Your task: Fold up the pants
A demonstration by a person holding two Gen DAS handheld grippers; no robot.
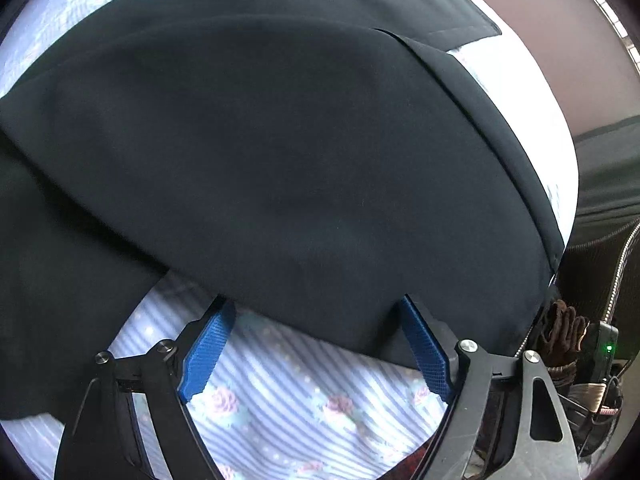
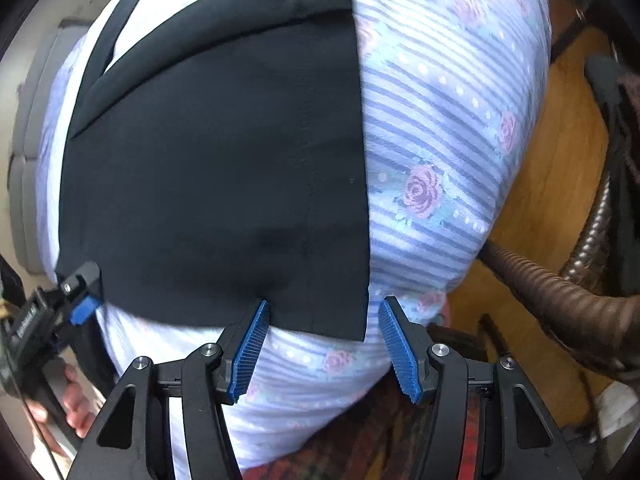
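Note:
Black pants [image 1: 280, 152] lie flat on a bed with a blue striped floral sheet [image 1: 288, 392]; they also show in the right wrist view [image 2: 216, 168]. My left gripper [image 1: 316, 308] is open, its blue pads at the near edge of the pants, empty. My right gripper [image 2: 322, 308] is open at the near right corner of the pants [image 2: 352, 328], with the hem between the fingers. The left gripper also shows at the left edge of the right wrist view [image 2: 82, 296].
The sheet [image 2: 440, 128] is bare to the right of the pants. A wooden floor [image 2: 560, 184] and a brown wicker chair [image 2: 560, 296] stand to the right of the bed. A dark bag with cables and a green light [image 1: 600, 344] sits at the bed's right side.

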